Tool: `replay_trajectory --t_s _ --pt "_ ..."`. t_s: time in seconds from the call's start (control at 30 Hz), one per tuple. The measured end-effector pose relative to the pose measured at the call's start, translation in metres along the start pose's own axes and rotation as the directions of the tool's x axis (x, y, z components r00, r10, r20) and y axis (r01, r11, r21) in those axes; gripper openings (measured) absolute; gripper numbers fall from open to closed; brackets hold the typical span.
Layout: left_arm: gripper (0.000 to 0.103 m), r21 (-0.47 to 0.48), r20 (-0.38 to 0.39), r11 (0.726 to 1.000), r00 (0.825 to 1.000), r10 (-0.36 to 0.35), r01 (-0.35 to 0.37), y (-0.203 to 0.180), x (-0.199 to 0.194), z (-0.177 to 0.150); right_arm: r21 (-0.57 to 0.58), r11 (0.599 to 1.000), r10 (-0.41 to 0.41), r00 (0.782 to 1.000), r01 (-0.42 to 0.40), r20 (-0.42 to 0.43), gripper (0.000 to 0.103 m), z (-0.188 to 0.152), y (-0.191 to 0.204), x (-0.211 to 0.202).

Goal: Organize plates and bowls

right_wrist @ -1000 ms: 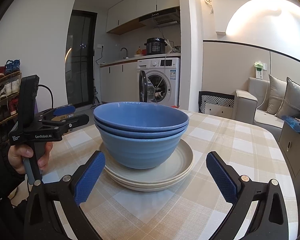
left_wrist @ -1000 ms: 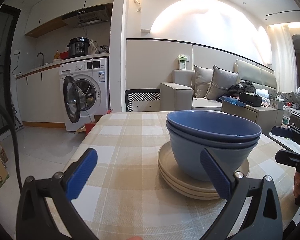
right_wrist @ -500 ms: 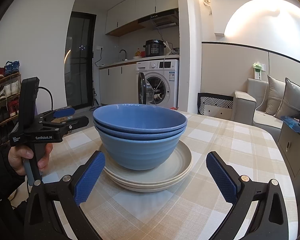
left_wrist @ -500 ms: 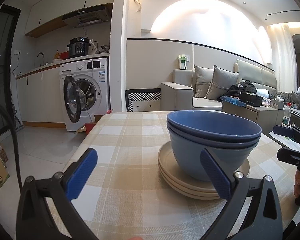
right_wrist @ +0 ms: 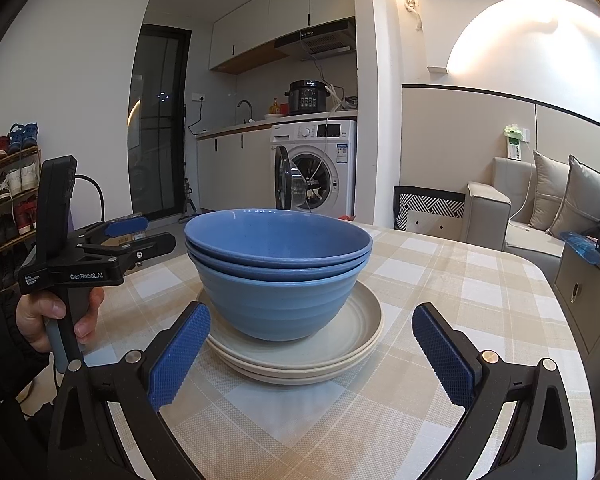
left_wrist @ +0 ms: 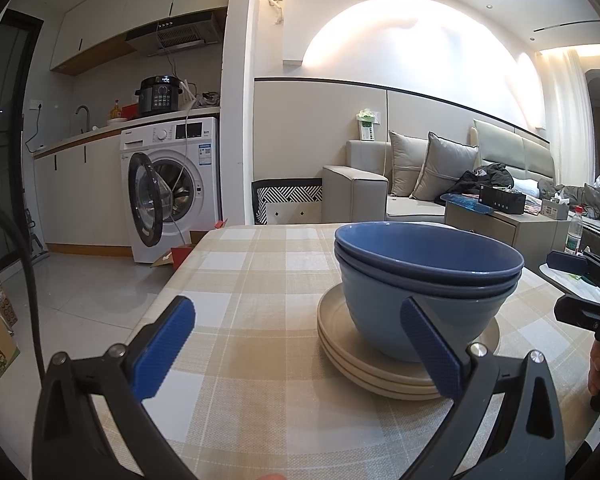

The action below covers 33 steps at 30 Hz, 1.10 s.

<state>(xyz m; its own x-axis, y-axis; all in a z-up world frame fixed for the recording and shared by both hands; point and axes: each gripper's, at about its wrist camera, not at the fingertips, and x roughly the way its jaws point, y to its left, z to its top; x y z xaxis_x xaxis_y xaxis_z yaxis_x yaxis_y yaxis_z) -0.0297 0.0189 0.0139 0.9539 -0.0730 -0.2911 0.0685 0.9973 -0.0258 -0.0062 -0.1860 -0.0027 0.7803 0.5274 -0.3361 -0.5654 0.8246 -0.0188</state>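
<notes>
flanking nested blue bowls [right_wrist: 278,268] on beige plates [right_wrist: 300,356], both hand-held grippers released; washing machine [left_wrist: 172,184] behind.

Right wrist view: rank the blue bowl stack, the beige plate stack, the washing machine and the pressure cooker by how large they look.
1. Blue bowl stack and beige plate stack: similar in width, so not ranked apart.
2. Washing machine: looks smaller only because it stands far back.
3. Pressure cooker: smallest, on the counter above the washing machine.
</notes>
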Motion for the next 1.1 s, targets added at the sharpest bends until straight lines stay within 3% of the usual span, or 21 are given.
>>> replay_trajectory --t_s 1.1 --pt "0.103 -0.009 -0.011 1.0 1.0 0.028 -0.028 0.0004 0.0019 0.001 -0.001 1.0 0.003 1.0 -0.003 -0.004 0.103 -0.001 0.0035 -0.002"
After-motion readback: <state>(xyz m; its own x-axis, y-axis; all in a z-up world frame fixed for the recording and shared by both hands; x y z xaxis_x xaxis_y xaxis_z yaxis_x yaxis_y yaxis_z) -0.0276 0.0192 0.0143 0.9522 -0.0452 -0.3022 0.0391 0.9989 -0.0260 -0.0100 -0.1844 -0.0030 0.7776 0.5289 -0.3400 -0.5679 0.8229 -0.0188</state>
